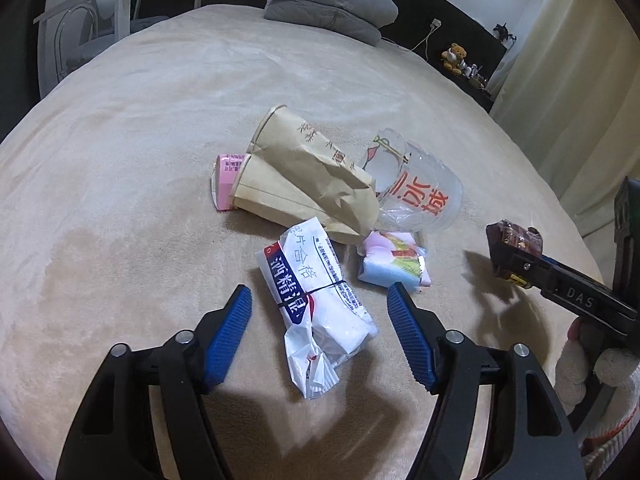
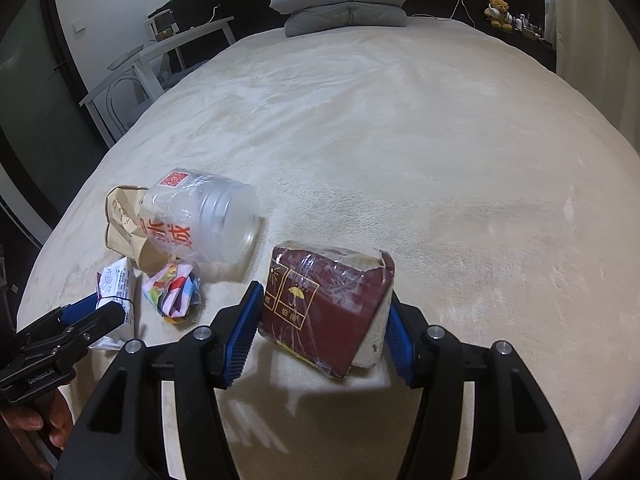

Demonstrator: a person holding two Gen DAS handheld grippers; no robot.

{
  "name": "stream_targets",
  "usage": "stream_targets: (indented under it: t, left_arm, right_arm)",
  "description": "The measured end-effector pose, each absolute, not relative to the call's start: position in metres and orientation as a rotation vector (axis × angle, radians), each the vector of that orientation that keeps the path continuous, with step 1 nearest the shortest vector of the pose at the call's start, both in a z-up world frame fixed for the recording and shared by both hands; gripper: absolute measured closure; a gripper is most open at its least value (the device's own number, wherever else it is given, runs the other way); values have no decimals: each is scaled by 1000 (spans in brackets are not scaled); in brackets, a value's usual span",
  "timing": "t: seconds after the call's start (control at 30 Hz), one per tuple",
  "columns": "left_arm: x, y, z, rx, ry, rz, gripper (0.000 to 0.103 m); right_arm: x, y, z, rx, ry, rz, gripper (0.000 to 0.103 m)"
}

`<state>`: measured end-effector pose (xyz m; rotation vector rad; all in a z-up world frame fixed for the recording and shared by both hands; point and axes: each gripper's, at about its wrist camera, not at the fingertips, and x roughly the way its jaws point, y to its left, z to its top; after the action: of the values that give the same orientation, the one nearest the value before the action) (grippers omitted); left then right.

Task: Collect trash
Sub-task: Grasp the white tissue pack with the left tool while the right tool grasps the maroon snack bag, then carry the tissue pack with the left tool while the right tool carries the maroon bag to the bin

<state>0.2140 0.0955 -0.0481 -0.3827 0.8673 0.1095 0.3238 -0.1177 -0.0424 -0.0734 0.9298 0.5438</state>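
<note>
The right claw (image 2: 322, 320) grips a plastic-wrapped maroon tissue pack (image 2: 326, 308) above the plush beige bed (image 2: 440, 160). The left claw (image 1: 320, 320) hangs spread around a crinkled white wrapper (image 1: 316, 308), near a crumpled paper bag (image 1: 304, 176) and clear plastic cup (image 1: 420, 196).

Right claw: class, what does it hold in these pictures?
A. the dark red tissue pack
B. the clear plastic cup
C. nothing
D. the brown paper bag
A: the right claw has its blue pads pressed against both sides of the dark red tissue pack, while the clear plastic cup and brown paper bag lie on the bed.
</note>
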Motion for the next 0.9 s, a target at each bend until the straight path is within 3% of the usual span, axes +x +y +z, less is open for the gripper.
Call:
stream_targets:
  t: [0.03, 0.07, 0.9]
  left_arm:
    - [215, 95, -50, -374, 875, 116, 54]
    - [215, 95, -50, -368, 877, 118, 55]
    - [181, 88, -20, -372, 764, 102, 61]
  right_arm:
    - [323, -119, -42, -73, 929, 545, 46]
    - [323, -119, -42, -74, 927, 547, 46]
    - [293, -143, -29, -58, 896, 594, 46]
